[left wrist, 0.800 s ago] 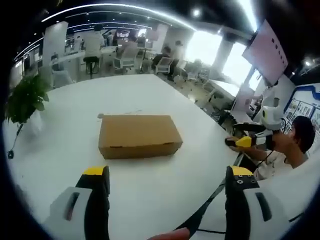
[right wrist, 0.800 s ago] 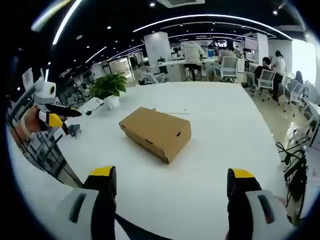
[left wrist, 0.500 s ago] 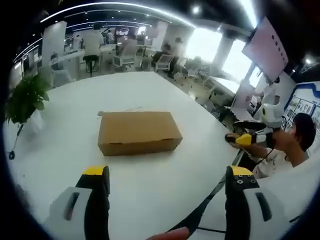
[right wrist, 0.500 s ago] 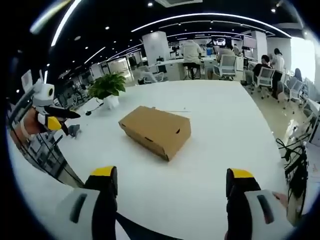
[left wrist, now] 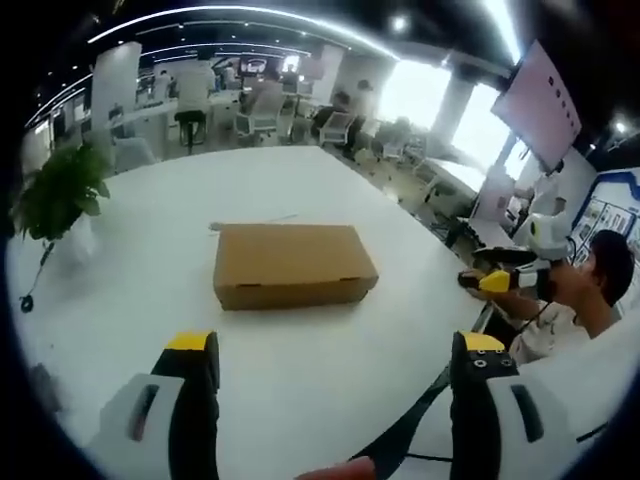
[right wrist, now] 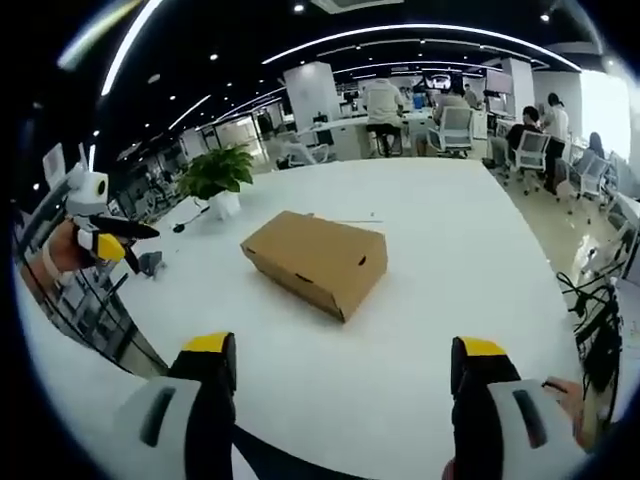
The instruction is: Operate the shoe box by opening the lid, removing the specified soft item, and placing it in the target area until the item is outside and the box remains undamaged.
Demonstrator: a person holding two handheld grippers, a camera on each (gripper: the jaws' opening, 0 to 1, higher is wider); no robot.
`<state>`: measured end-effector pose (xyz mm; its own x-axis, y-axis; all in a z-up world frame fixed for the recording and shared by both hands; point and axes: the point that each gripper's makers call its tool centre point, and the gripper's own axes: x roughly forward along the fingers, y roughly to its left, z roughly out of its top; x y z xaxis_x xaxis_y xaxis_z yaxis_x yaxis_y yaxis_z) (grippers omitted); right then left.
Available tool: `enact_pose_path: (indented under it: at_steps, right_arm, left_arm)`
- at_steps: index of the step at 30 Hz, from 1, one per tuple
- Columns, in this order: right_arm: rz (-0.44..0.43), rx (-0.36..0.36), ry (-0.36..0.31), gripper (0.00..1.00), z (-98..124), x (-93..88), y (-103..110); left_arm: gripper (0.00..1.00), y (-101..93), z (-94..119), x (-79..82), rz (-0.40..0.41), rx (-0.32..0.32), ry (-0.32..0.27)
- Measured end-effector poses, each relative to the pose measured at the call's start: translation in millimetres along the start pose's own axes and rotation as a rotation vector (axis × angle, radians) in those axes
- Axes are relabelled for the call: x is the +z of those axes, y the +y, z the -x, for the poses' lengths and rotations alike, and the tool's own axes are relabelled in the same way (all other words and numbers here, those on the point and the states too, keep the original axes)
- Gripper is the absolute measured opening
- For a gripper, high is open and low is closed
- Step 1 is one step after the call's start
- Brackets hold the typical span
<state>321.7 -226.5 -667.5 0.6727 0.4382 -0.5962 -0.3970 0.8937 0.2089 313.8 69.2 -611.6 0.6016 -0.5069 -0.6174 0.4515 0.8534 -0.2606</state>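
Box (left wrist: pixel 295 264) closed, lid on, mid-table (left wrist: pixel 150 230), well ahead of both your grippers. Long axis runs crosswise to left gripper (left wrist: pixel 335 360), angled to right gripper (right wrist: pixel 337 363). Both spread wide, empty. Neither clearly nearer.

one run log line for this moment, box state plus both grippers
shoe box: lid shut, on white table | left gripper: open, short of box | right gripper: open, short of box | soft item: unseen
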Motion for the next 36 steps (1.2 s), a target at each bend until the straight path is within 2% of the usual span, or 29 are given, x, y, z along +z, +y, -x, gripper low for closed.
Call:
enact_pose_path:
  at_steps: [7, 10, 14, 17, 21, 26, 29, 33, 36]
  right_arm:
    - [-0.017, -0.028, -0.018, 0.92, -18, 12.6, 14]
    - [-0.031, -0.033, -0.011, 0.92, -20, 12.6, 18]
    - [-0.031, -0.02, -0.019, 0.94, -18, 11.4, 20]
    - [-0.047, 0.005, -0.01, 0.93, -21, 9.5, 17]
    - [-0.031, 0.038, -0.002, 0.93, -23, 14.0, 12]
    - [-0.041, 0.069, -0.009, 0.93, -34, 15.4, 7]
    - [-0.056, 0.079, -0.003, 0.92, -34, 17.3, 8]
    - [-0.061, 0.079, 0.003, 0.93, -38, 16.9, 6]
    - [-0.163, 0.102, -0.043, 0.93, -36, 20.9, 13]
  left_arm:
    - [0.99, 30.7, 0, 2.8, 0.021, -0.058, -0.016]
    - [0.99, 43.1, -6, 5.0, 0.034, -0.055, -0.012]
    - [0.99, 34.8, -9, 16.6, 0.037, -0.074, -0.034]
    - [0.99, 29.9, -14, 19.6, 0.04, -0.062, -0.041]
    - [0.99, 15.9, -19, 23.8, 0.093, -0.05, -0.062]
    - [0.99, 23.9, -23, 25.3, 0.121, 0.016, -0.073]
    - [0.98, 24.3, -18, 35.0, 0.154, 0.001, -0.103]
    - [0.97, 36.6, -20, 34.3, 0.166, 0.011, -0.095]
    - [0.97, 40.9, -16, 35.6, 0.164, 0.003, -0.091]
